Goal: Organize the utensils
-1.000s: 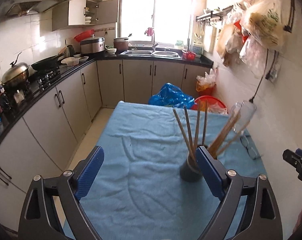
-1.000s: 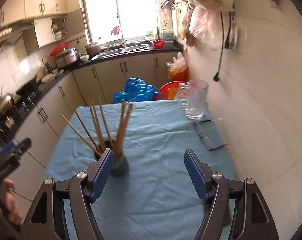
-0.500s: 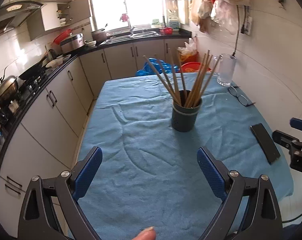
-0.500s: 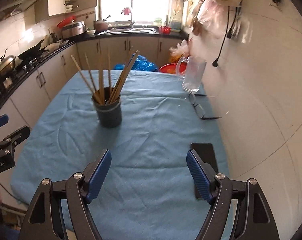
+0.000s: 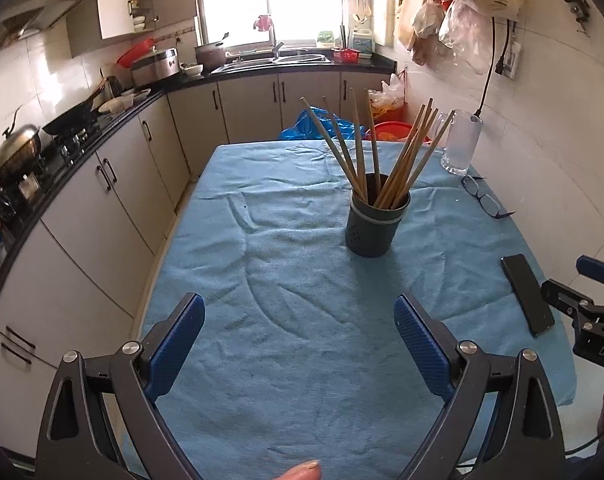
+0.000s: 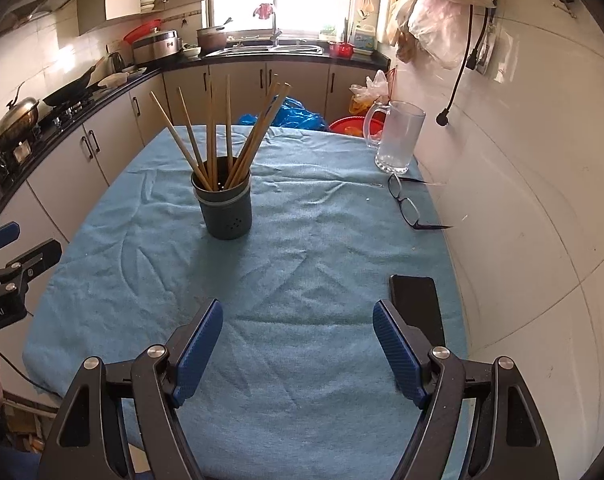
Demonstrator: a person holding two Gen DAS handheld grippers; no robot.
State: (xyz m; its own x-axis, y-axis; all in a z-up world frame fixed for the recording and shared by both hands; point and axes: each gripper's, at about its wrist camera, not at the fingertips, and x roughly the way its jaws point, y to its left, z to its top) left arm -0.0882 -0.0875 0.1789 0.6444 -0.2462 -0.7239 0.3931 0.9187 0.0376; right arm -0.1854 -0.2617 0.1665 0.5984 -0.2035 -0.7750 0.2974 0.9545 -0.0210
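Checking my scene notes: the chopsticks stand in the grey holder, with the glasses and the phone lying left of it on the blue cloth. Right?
One slip: the glasses and phone lie right of the holder, toward the wall, as the right wrist view shows. The chopsticks do stand in it.

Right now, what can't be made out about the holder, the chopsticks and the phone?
- Chopsticks: lower ends hidden inside the holder, both views; exact count unclear where they overlap.
- Phone: near end hidden behind the right gripper finger, right view.
- Glasses: one arm too thin to trace, left view.
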